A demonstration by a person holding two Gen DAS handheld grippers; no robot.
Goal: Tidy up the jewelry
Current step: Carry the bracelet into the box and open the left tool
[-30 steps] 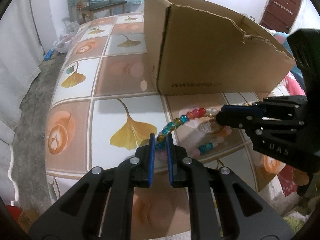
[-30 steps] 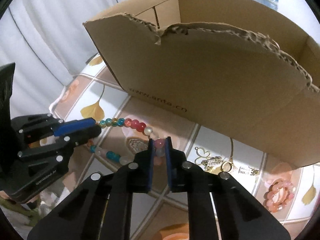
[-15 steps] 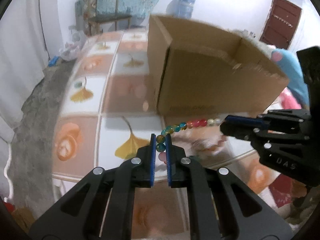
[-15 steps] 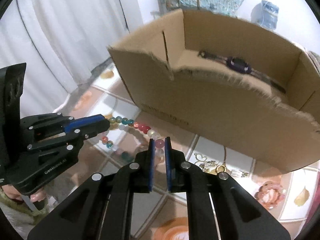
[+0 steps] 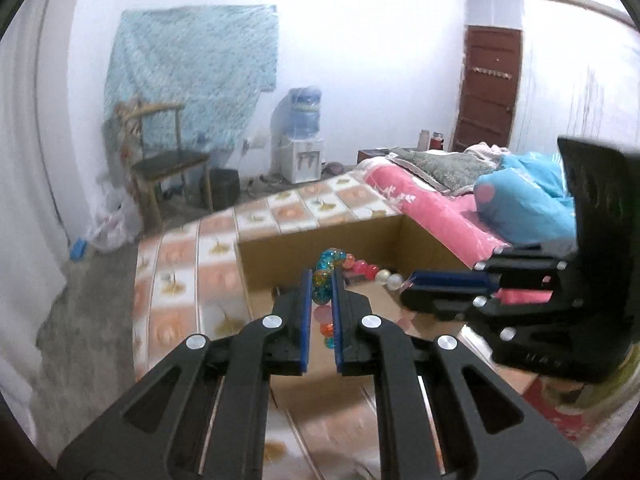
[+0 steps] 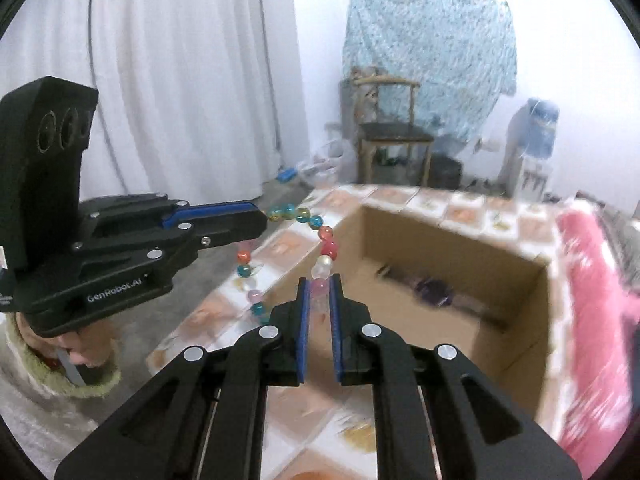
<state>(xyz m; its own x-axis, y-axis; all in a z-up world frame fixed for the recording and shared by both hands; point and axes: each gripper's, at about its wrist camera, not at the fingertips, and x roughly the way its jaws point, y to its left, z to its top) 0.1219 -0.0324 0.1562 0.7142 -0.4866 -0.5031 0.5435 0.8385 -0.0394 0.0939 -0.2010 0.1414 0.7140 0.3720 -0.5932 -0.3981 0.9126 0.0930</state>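
Change: both grippers now carry the bead strand [image 5: 362, 268] higher, above the cardboard box [image 6: 516, 280].
Left gripper [image 5: 320, 280]: clamped on beads.
Right gripper [image 6: 319, 286]: clamped on beads.
Surface: tiled table [image 5: 180, 280] below; chair [image 6: 394, 136] beyond.

Both grippers are up in the air and angled a bit downward, side by side and near each other. The left gripper [image 5: 321, 286] has its blue pads [image 5: 306, 300] pinched in tight on a teal and amber part of the bead bracelet [image 5: 324, 280], and the right gripper [image 6: 319, 290] is clamped just as tight on a pale pink bead of the same strand. From the right wrist camera you can see the left one's black body poking in from the side, fingers level, with the beads strung across between the two.
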